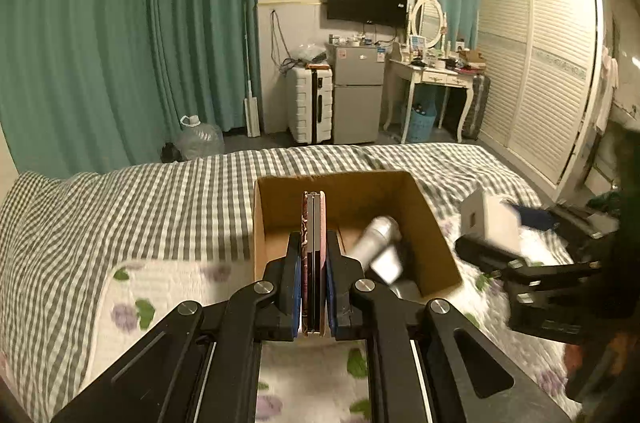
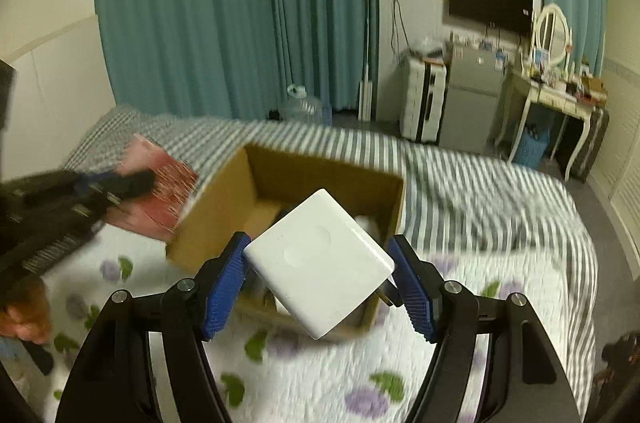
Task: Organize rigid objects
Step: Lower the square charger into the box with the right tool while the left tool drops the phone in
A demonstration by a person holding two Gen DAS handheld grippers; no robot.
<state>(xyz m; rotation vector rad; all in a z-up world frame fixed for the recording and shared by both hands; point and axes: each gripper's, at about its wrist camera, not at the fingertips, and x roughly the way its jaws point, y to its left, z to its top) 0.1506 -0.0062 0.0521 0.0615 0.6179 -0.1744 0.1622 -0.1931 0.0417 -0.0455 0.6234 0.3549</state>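
An open cardboard box (image 1: 436, 223) (image 2: 224, 191) sits on the bed. A silver hair dryer (image 1: 380, 243) lies inside it. My left gripper (image 1: 313, 255) is shut on a flat pink and red patterned case (image 1: 313, 243), held on edge over the box's left part; the case shows left of the box in the right wrist view (image 2: 160, 187). My right gripper (image 2: 320, 263) is shut on a white square charger block (image 2: 320, 259), held over the box's near edge. In the left wrist view the block (image 1: 490, 219) hangs right of the box.
The bed has a grey checked cover (image 1: 160, 207) and a white floral blanket (image 2: 320, 383). Beyond it stand a water jug (image 1: 200, 139), a white suitcase (image 1: 310, 103), a small fridge (image 1: 358, 95), a dressing table (image 1: 436, 75) and a wardrobe (image 1: 540, 63).
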